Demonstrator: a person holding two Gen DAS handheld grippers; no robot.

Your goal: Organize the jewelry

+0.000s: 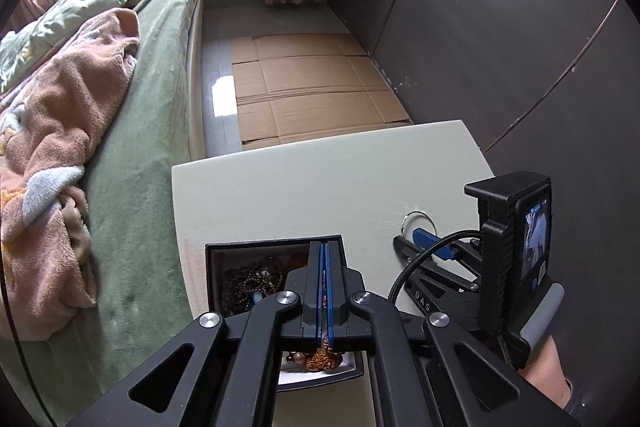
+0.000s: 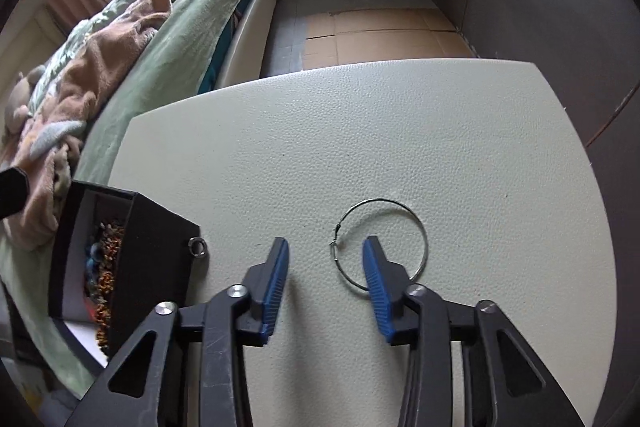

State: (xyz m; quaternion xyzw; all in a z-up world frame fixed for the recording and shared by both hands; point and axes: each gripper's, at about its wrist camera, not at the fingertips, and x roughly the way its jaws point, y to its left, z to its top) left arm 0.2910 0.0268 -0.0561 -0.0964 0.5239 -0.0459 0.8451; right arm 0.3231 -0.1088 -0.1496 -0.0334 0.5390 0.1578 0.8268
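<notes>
A thin silver hoop earring point(image 2: 382, 245) lies flat on the pale leather table top point(image 2: 360, 131). My right gripper point(image 2: 326, 247) is open, low over the table, its right finger inside the hoop and the hoop's clasp between the fingers. It also shows in the left wrist view point(image 1: 424, 239) beside the hoop point(image 1: 418, 221). A black jewelry box point(image 1: 224, 253) holding beaded jewelry point(image 1: 252, 279) stands at the table's left edge; a small silver ring point(image 2: 197, 247) rests by its corner. My left gripper point(image 1: 324, 247) is shut over the box, an orange-brown beaded piece point(image 1: 322, 361) at the base of its fingers.
A bed with a green cover point(image 1: 160, 67) and a peach blanket point(image 1: 60, 115) runs along the left of the table. Flattened cardboard point(image 1: 312, 83) lies on the floor beyond the table. A dark wardrobe wall point(image 1: 500, 27) is on the right.
</notes>
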